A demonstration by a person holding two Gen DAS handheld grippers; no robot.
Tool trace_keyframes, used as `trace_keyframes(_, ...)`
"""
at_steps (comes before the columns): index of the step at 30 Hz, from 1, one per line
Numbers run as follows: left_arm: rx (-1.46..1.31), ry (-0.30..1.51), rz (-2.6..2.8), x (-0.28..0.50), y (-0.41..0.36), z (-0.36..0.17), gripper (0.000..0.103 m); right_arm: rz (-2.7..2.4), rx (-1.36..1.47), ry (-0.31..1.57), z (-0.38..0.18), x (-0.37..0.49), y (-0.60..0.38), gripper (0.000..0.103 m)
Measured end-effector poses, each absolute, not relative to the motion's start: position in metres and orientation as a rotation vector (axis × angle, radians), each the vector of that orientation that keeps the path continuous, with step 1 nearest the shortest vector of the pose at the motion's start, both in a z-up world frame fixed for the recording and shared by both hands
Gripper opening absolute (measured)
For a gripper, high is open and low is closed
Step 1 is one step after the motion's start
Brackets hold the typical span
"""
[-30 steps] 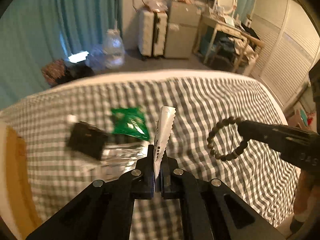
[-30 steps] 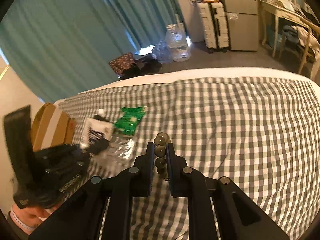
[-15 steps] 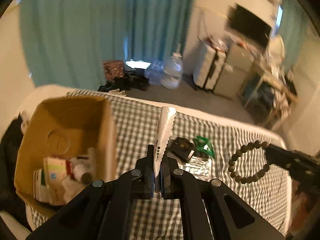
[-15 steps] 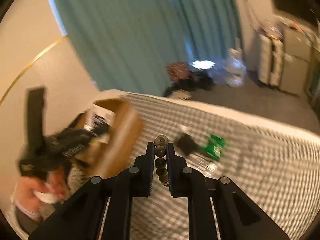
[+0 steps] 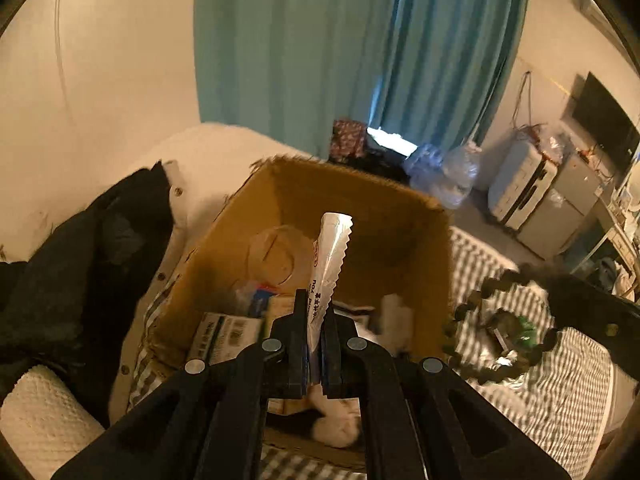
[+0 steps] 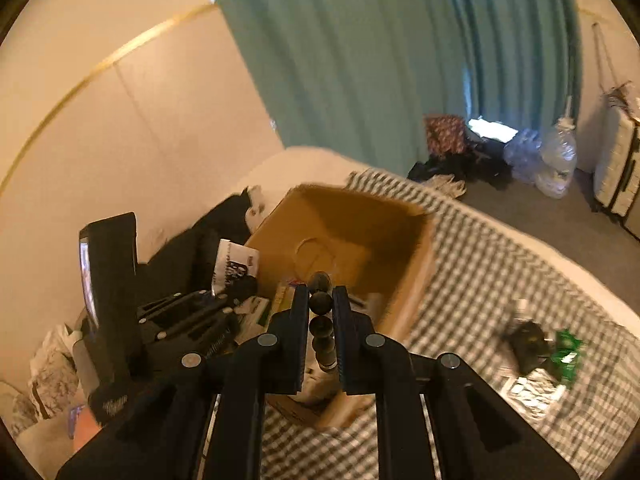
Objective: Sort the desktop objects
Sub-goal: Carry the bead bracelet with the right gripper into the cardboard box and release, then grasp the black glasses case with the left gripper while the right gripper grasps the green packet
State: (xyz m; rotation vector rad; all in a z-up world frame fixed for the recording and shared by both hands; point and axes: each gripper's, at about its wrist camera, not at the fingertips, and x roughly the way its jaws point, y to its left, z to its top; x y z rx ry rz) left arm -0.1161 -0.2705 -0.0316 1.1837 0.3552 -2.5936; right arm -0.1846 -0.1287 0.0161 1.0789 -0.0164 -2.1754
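The left gripper [image 5: 316, 344] pinches a white sachet [image 5: 326, 268] with serrated edges, upright over an open cardboard box [image 5: 360, 204] — while the right gripper [image 6: 321, 320] clamps a dark beaded bracelet [image 6: 321, 304] above the same box on a checked bedsheet [image 6: 500, 280].

The left hand-held gripper [image 5: 316, 322] points steeply downward with its jaws clamped on a thin packet [image 5: 326, 270], while the right hand-held gripper [image 6: 321, 312], angled down likewise, pinches a bead bracelet [image 6: 321, 320] between its fingers.
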Motion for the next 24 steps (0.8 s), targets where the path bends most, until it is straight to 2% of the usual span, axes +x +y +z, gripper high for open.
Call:
trace_keyframes(2, 1.19, 0.359, -2.536, -0.12, -0.279, -0.042, 0.007, -2.181, 1.101, -0.014, 0.004, -0.191, -0.144, 0.014)
trace_keyframes(3, 1.2, 0.34, -2.496, -0.123, -0.282, -0.046, 0.015, -2.196, 1.115, -0.012, -0.001, -0.194, -0.147, 0.032)
trace_keyframes(4, 1.23, 0.315, -2.464, -0.127, -0.284, -0.053, 0.022, -2.233, 1.134, 0.011, -0.005, -0.197, -0.151, 0.067)
trace_keyframes(5, 1.257, 0.304, -2.457, -0.129, -0.286, -0.058, 0.043, -2.266, 1.13, 0.026, -0.006, -0.199, -0.151, 0.079)
trace_keyframes(6, 1.282, 0.307, -2.453, -0.132, -0.286, -0.064, 0.068, -2.306, 1.094, 0.028, -0.005, -0.198, -0.148, 0.082)
trace_keyframes(7, 1.296, 0.31, -2.446, -0.135, -0.285, -0.069, 0.075, -2.333, 1.063, 0.03, -0.002, -0.197, -0.144, 0.082)
trace_keyframes(10, 1.281, 0.325, -2.434, -0.136, -0.286, -0.071, 0.083, -2.448, 0.989, 0.07, 0.006, -0.194, -0.126, 0.082)
trace_keyframes(12, 1.247, 0.312, -2.436, -0.137, -0.283, -0.069, 0.092, -2.537, 0.934, 0.091, 0.013, -0.19, -0.108, 0.083)
trace_keyframes(20, 1.224, 0.28, -2.546, -0.128, -0.236, -0.043, 0.096, -2.749, 0.965, 0.139, 0.031, -0.176, -0.03, 0.084)
trace_keyframes(24, 1.208, 0.291, -2.695, -0.112, -0.195, -0.022, 0.1, -2.8, 0.95, 0.156, 0.035, -0.15, 0.011, 0.088)
